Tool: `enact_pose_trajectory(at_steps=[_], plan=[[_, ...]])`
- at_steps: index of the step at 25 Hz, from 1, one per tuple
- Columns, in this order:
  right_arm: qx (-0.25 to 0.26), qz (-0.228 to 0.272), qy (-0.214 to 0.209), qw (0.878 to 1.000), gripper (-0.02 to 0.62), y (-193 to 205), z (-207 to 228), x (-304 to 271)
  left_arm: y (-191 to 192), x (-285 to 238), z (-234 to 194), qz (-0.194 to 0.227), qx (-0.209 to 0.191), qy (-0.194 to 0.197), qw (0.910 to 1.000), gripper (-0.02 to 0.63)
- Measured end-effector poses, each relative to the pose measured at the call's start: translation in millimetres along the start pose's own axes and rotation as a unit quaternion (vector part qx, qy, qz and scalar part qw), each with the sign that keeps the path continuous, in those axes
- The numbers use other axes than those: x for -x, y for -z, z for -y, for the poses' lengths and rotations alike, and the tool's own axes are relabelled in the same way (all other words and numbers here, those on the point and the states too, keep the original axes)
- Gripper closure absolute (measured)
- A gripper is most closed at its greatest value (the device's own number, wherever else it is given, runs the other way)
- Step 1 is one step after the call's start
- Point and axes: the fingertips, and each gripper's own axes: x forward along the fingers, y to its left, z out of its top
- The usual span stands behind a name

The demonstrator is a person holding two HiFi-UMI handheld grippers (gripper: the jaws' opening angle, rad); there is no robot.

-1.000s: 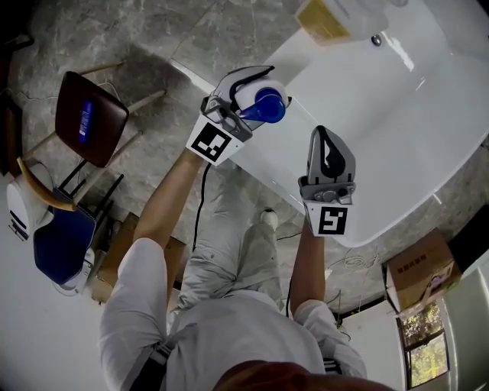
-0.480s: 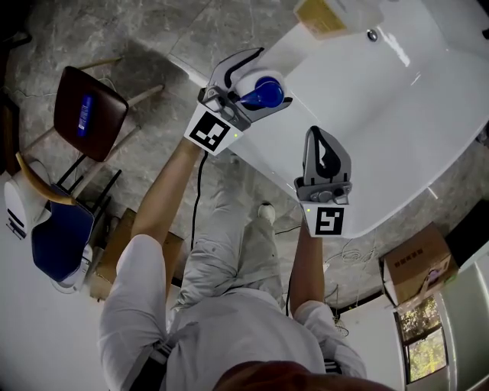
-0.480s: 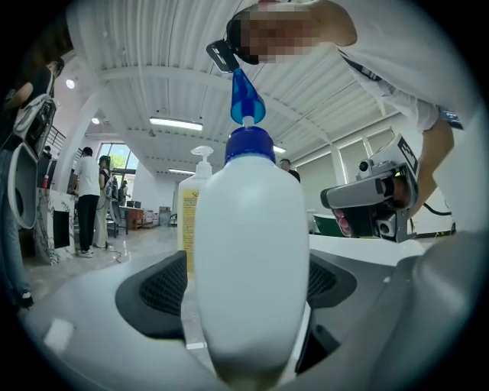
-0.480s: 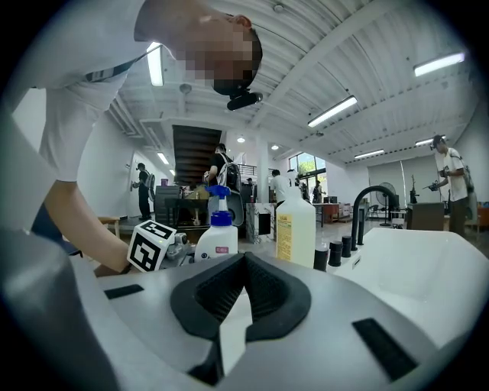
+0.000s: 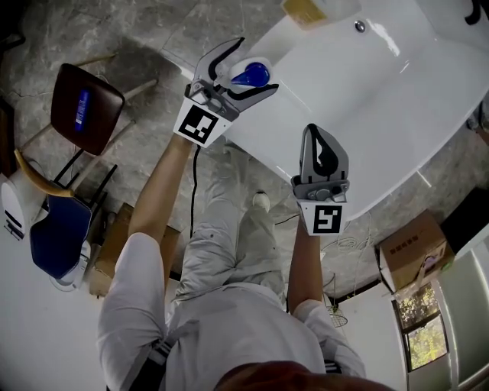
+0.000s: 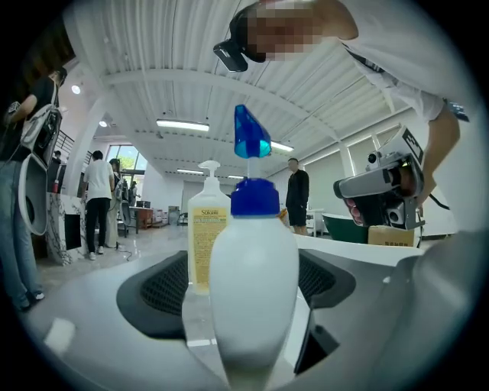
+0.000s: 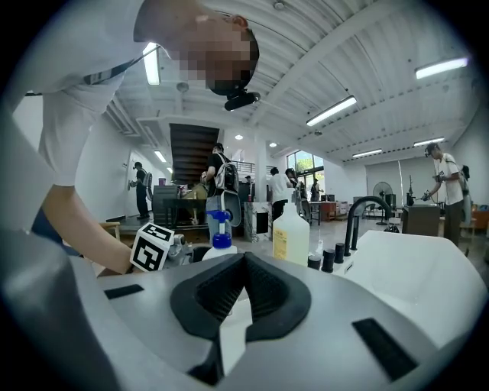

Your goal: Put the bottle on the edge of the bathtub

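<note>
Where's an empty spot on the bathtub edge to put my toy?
The bathtub rim is bare between the spray bottle and the right gripper. It is crowded near the pump bottle and black tap.

A brown chair (image 5: 85, 107) stood on grey stone floor (image 5: 153, 38) — a cardboard box (image 5: 416, 258) well apart; a yellow-labelled pump bottle (image 7: 291, 235) near a black faucet (image 7: 351, 229).

1. The blue-capped bottle (image 5: 247, 75) stands on the bathtub (image 5: 382, 130) edge, filling the gap between the left gripper's (image 5: 256, 66) opening fingers (image 5: 219, 54).
2. Beyond it, a pump bottle (image 6: 203, 229) blocks the rim.
3. The basin lies open.
</note>
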Motion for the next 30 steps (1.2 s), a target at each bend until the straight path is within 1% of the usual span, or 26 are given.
enact_pose_trajectory(at_steps=[3, 9, 12, 16, 17, 19, 20, 23, 25, 26, 30], plan=[[0.004, -0.004, 0.001, 1.000, 0.594, -14, 1, 10, -16, 7, 3, -0.005, -0.004, -0.004, 1.0000, 0.194], [0.006, 0.009, 0.003, 1.000, 0.594, -53, 2, 26, -52, 24, 4, -0.006, -0.012, -0.029, 0.9995, 0.243], [0.011, 0.016, 0.001, 1.000, 0.594, -72, 2, 33, -70, 33, 5, -0.005, -0.016, -0.034, 0.9993, 0.271], [0.019, 0.024, -0.004, 1.000, 0.594, -100, -3, 43, -100, 49, 7, -0.008, -0.027, -0.045, 0.9986, 0.322], [0.021, 0.026, -0.005, 0.999, 0.594, -108, -4, 45, -108, 54, 7, -0.006, -0.026, -0.050, 0.9984, 0.343], [0.022, 0.032, -0.006, 0.999, 0.594, -125, -7, 50, -128, 64, 5, 0.010, -0.008, -0.066, 0.9977, 0.392], [0.019, 0.035, -0.006, 0.999, 0.594, -134, -8, 52, -137, 69, 3, 0.015, -0.001, -0.073, 0.9972, 0.403], [0.014, 0.044, -0.010, 0.999, 0.594, -161, -15, 62, -163, 85, 5, 0.002, -0.034, -0.073, 0.9968, 0.427], [0.016, 0.053, -0.017, 0.998, 0.594, -180, -20, 68, -188, 96, 5, 0.005, -0.044, -0.081, 0.9957, 0.450], [0.016, 0.058, -0.020, 0.998, 0.594, -189, -22, 71, -202, 102, 4, 0.014, -0.037, -0.092, 0.9950, 0.464], [0.012, 0.073, -0.027, 0.997, 0.594, -223, -30, 81, -254, 123, -3, 0.049, 0.017, -0.137, 0.9892, 0.530]])
